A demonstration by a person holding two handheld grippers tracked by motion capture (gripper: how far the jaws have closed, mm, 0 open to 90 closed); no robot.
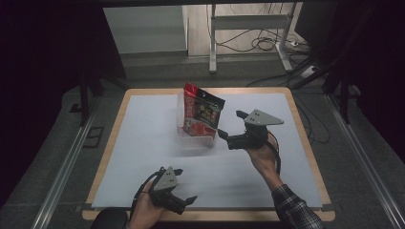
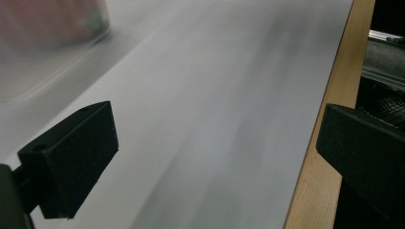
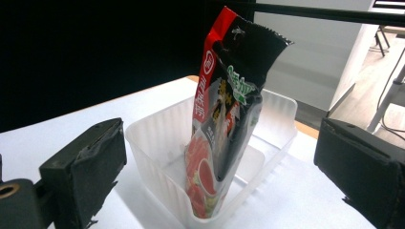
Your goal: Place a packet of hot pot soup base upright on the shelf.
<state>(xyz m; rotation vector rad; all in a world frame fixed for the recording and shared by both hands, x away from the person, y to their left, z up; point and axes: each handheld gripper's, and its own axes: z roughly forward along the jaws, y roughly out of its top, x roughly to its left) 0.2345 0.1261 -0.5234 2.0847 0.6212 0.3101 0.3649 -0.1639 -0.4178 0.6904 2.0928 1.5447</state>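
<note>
Left gripper point(image 1: 184, 185) wide and empty near-left of clear ribbed plastic tub point(image 3: 157, 138); red-black foil snack pouch point(image 3: 224, 119) upright inside it; right gripper point(image 1: 230, 125) wide just right: a nudge likely tips pouch or slides tub.

A white sheet point(image 1: 143, 143) covers the wooden-edged bench point(image 1: 305, 143) at mid-frame. At the upper right of the frame, cables point(image 1: 258, 43) lie on the floor beside a white metal stand point(image 1: 212, 43).
</note>
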